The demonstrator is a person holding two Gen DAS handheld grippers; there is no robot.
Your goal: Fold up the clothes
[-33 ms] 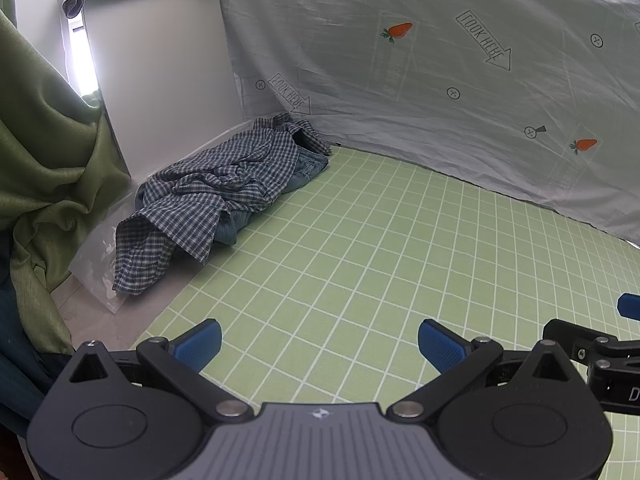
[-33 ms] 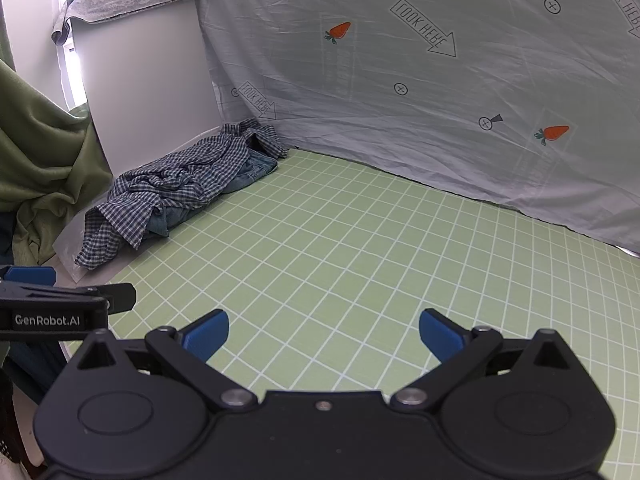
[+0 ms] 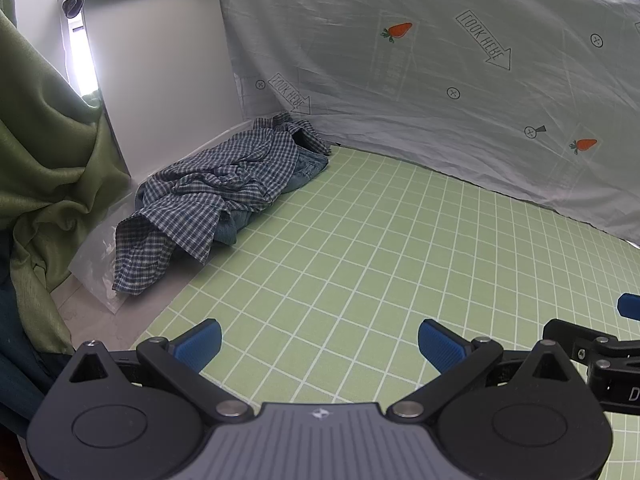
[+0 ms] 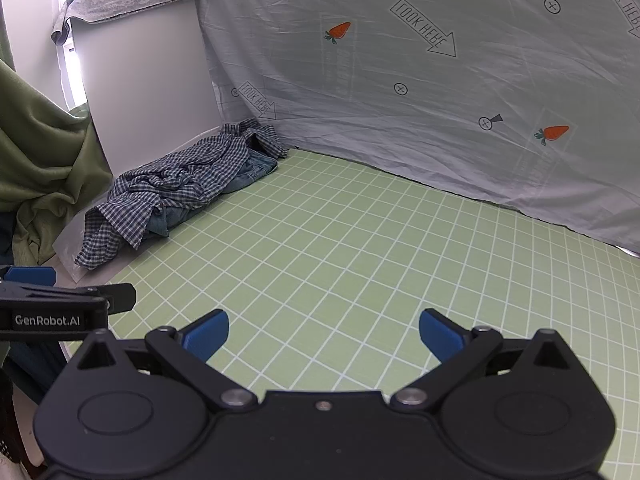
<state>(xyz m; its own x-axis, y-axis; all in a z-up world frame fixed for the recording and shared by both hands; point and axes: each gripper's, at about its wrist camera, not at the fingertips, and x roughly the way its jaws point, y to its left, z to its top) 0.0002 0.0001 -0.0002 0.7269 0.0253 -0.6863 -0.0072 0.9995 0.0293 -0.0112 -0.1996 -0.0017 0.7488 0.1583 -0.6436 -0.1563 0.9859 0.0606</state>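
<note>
Claws, two, both yours. Left claw (image 3: 319, 342): jaws at widest, nothing between them, hovering above bare green grid mat (image 3: 380, 248). Right claw (image 4: 323, 334): same, wide and empty, just beside the left. Clothes: checked shirt (image 3: 208, 196) crumpled over blue denim garment (image 3: 306, 164), heaped at the mat's far left edge against a white panel (image 3: 160, 80), well apart from both claws. Backdrop: printed grey sheet (image 3: 440, 80). Handling advice: reach for the shirt first, pinch one layer only at collar or shoulder seam, and drag it onto open mat before spreading.
</note>
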